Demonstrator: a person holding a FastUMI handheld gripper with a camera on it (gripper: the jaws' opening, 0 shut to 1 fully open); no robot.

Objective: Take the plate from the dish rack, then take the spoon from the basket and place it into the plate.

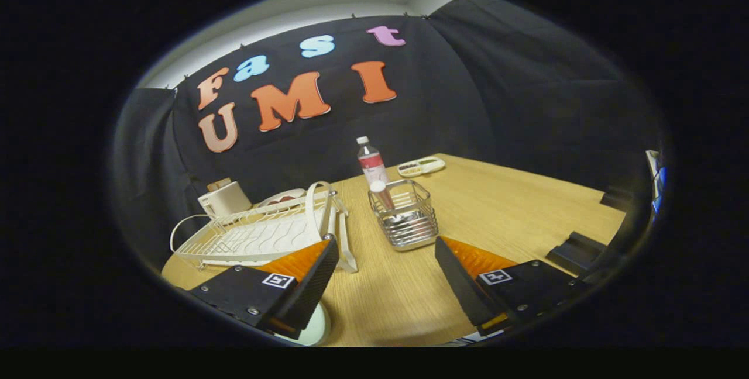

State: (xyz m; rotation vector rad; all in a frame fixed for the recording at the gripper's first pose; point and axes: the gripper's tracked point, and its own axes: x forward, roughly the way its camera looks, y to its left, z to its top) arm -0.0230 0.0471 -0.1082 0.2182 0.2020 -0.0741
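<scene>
My gripper (385,245) is open, with nothing between its fingers. Just ahead of them a wire metal basket (409,224) stands on the wooden table. A spoon (381,192) stands in the basket, its pale handle end sticking up and leaning on the basket's far left corner. Left of the basket sits the white dish rack (257,233), with no plate in its slots. The pale rim of a plate (316,327) shows on the table under my left finger, which hides most of it.
A bottle with a red label (371,162) stands right behind the basket, and a compartment tray (421,166) lies farther back. A white box (225,199) and a red-and-white dish (284,196) sit behind the rack. Black blocks (576,250) lie at the table's right.
</scene>
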